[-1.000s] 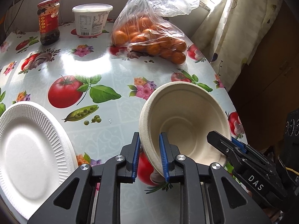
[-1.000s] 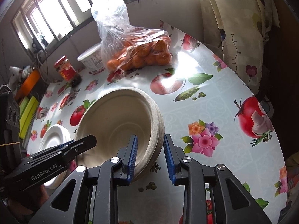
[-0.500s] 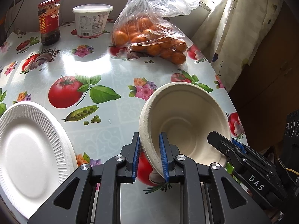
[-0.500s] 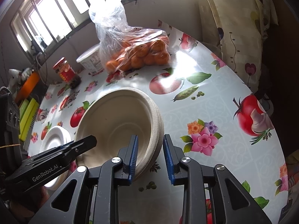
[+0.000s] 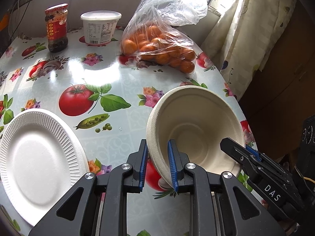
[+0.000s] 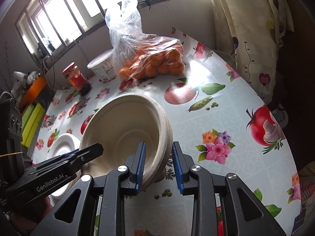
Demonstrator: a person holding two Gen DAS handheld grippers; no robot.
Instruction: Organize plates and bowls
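Straddling opposite rims of a tilted stack of beige pulp bowls (image 5: pixel 195 125): left gripper (image 5: pixel 157 164) pinching the near-left rim; right gripper (image 6: pixel 159 165) with the rim between its blue pads, though contact on the outer pad cannot be told. White fluted paper plate (image 5: pixel 37 157) flat on the fruit-print tablecloth (image 5: pixel 110 74), left of the bowls. Behind: bag of oranges (image 5: pixel 157 47), white tub (image 5: pixel 100 27), sauce jar (image 5: pixel 56 28).
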